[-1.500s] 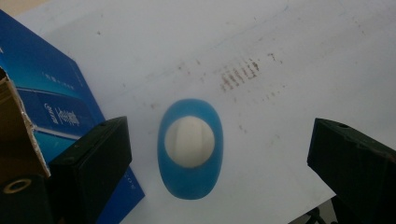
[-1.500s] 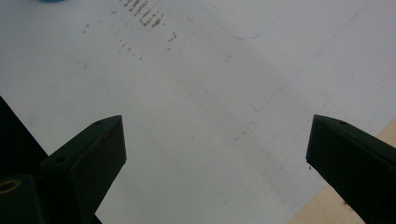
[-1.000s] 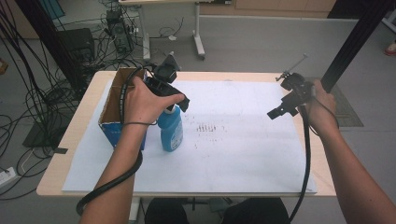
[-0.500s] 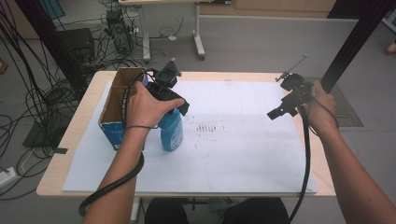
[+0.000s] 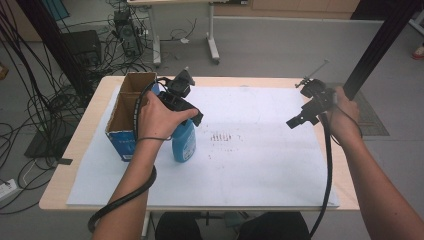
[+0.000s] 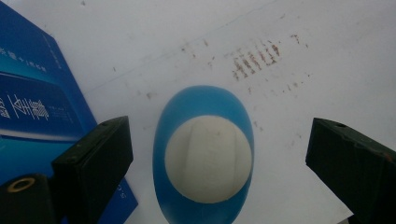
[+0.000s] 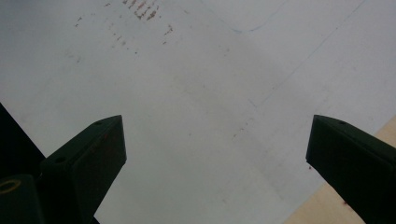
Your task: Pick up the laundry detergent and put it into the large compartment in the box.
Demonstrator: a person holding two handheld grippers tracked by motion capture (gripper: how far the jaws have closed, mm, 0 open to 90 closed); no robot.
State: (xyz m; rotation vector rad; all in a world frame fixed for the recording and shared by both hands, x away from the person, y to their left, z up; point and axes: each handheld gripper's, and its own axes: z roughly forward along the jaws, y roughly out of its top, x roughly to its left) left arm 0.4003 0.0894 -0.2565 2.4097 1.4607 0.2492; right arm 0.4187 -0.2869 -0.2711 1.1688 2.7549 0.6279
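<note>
Jaws of the left gripper (image 6: 219, 172) stood spread wide, one on each side of a blue bottle (image 6: 204, 154) with a round white cap (image 6: 208, 158), and neither jaw touched it; the gripper's own camera looked straight down on the cap from above. From the high view the left gripper (image 5: 192, 117) hung over the top of that bottle (image 5: 183, 142), which stood upright on a white paper sheet (image 5: 260, 165) covering most of the desk (image 5: 82, 145). The bottle stood just beside an open cardboard box (image 5: 125, 112) with blue printed sides, at the left part of the desk; in the left gripper view a blue panel of the box (image 6: 32, 98) with white lettering showed at the left, close to the bottle. A patch of small reddish-brown marks (image 5: 223, 138) lay on the paper to the right of the bottle, near the middle of the sheet. Over the right part of the sheet the right gripper (image 5: 296, 121) was held in the air, well apart from the bottle, and its jaws were likewise spread wide with nothing between them (image 7: 215, 172); below them lay bare white paper and a corner of the wooden desk edge (image 7: 317, 210). Black cables trailed from both grippers toward the person.
</note>
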